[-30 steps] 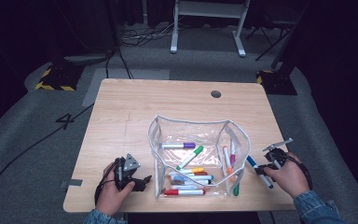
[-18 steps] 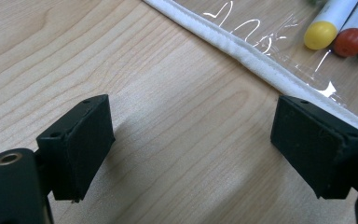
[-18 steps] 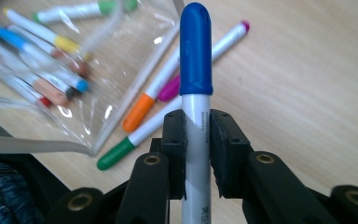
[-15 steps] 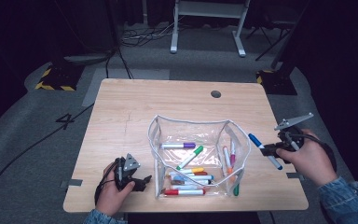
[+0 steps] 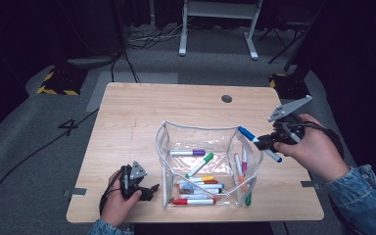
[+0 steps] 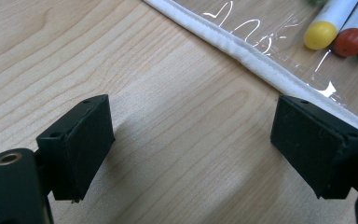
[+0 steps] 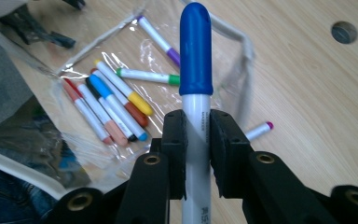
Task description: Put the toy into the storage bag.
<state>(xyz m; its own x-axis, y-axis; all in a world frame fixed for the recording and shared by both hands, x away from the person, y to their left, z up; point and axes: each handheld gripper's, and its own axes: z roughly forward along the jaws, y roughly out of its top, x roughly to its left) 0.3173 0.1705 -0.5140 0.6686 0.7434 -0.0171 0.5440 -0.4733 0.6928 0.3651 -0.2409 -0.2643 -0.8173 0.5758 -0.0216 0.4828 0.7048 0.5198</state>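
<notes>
A clear plastic pouch [image 5: 172,142] stands open on the wooden table [image 5: 142,107], with several coloured markers inside. My right gripper [image 5: 269,141] is raised to the right of the pouch and is shut on a white marker with a blue cap [image 5: 247,133]; the same blue-capped marker [image 7: 195,56] points up between the jaws in the right gripper view, above the pouch [image 7: 245,60]. At the front left, my left gripper [image 5: 149,190] rests on the table beside the pouch with its jaws wide apart. Bare wood lies between its pads [image 6: 81,140], and the pouch's white hem [image 6: 242,56] runs just beyond.
A round cable hole [image 5: 226,98] is in the table's far right part. Yellow and red marker caps [image 6: 335,35] show through the pouch wall. A pink-tipped marker [image 7: 258,130] lies by the pouch side. Beyond the table, a dark floor carries cables and a white stand [image 5: 218,29].
My right hand has lifted the blue-capped marker off the table at the right and carried it up and toward the pouch. The left hand has stayed put.
</notes>
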